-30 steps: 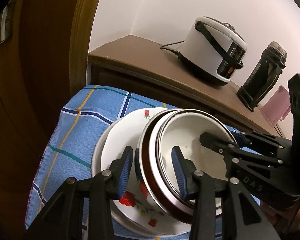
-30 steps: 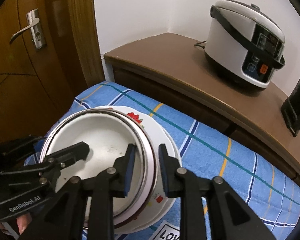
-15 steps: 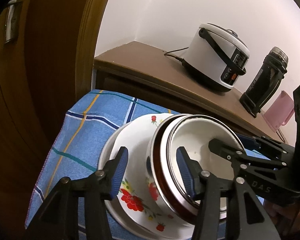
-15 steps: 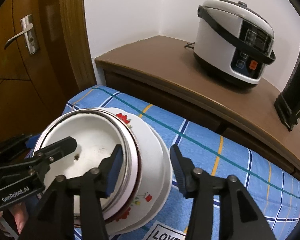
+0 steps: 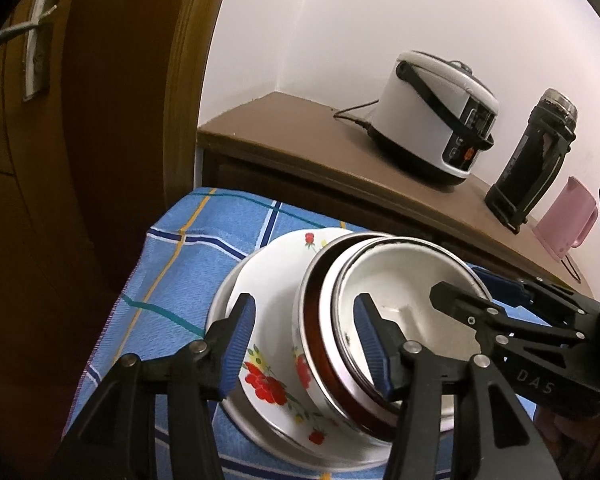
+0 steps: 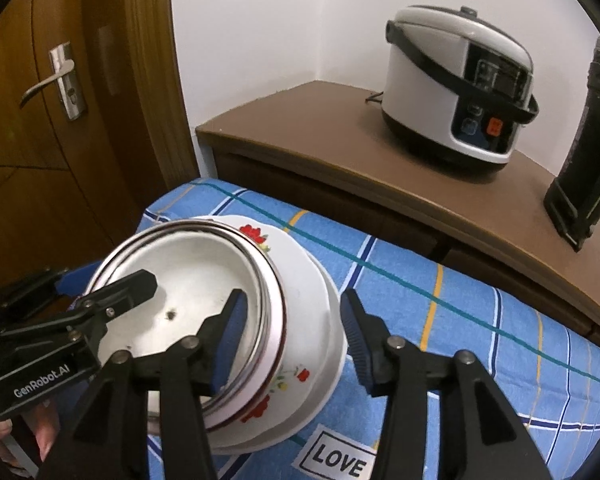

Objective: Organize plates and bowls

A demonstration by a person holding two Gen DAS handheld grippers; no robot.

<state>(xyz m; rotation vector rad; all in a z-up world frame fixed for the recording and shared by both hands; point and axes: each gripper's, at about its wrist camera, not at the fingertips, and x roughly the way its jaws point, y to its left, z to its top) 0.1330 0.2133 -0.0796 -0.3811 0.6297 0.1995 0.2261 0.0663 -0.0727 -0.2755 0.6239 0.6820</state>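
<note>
Two ribbed-padded grippers, left (image 5: 305, 344) and right (image 6: 293, 332), stand spread, straddling rims of glossy round enamel bowls (image 6: 204, 292) nested on checked cloth (image 6: 460, 320).

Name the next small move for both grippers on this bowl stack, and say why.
Probably back both grippers straight off. The left gripper and right gripper each straddle the rim of the stacked bowls with jaws apart, pads off it, and the stack rests on the blue cloth.

Beyond our jaws we see a brown cabinet (image 6: 380, 168) in a white-walled corner (image 6: 260, 20), carrying a rice cooker (image 6: 456, 92); left of our jaws, a wooden door (image 6: 32, 160) with a metal handle (image 6: 56, 80).
</note>
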